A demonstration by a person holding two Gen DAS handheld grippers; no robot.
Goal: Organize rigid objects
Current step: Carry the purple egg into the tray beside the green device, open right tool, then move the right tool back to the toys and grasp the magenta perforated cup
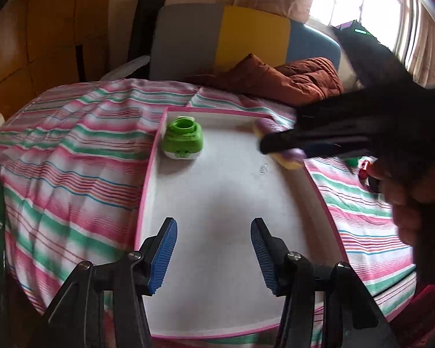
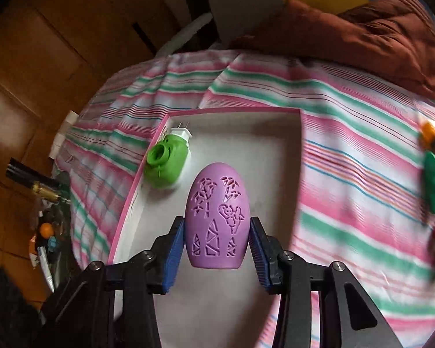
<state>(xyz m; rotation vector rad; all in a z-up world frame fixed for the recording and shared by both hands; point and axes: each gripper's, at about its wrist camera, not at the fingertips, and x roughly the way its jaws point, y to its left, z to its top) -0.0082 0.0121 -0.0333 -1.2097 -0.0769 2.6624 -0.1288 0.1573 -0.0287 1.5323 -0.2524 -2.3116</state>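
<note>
A: Nearest to us, our right claw point(image 2: 217, 242) is closed on the purple egg-shaped case point(image 2: 217, 220), one blue pad on each flank. Its long axis runs straight out along the claw's fingers, narrow end leading, cut-out pattern facing up.

B: And our left claw point(image 1: 214, 250) stands wide with nothing between its pads. It hangs over the near part of the white tray point(image 1: 217, 191), above bare floor.

A: So the purple case hangs over the tray already, about the middle as the right wrist shows it. From the left wrist the right claw point(image 1: 265, 145) comes in from the right side, crossing the tray's right rim, blurred.

B: Then the relation that counts: the bare tray floor lies directly below and ahead of the right claw. We judge the coming move to be a lowering, not a reach.

A: Farther on, the green plug-in device point(image 2: 166, 163) sits in the tray's far left corner, against the pink rim, prongs pointing away. It lies ahead and left of the case's tip, apart from it.

B: So we should set down clear of it. Beyond the tray, the striped bedcover point(image 2: 348, 150) carries more small things at the right edge, too blurred to name.
</note>
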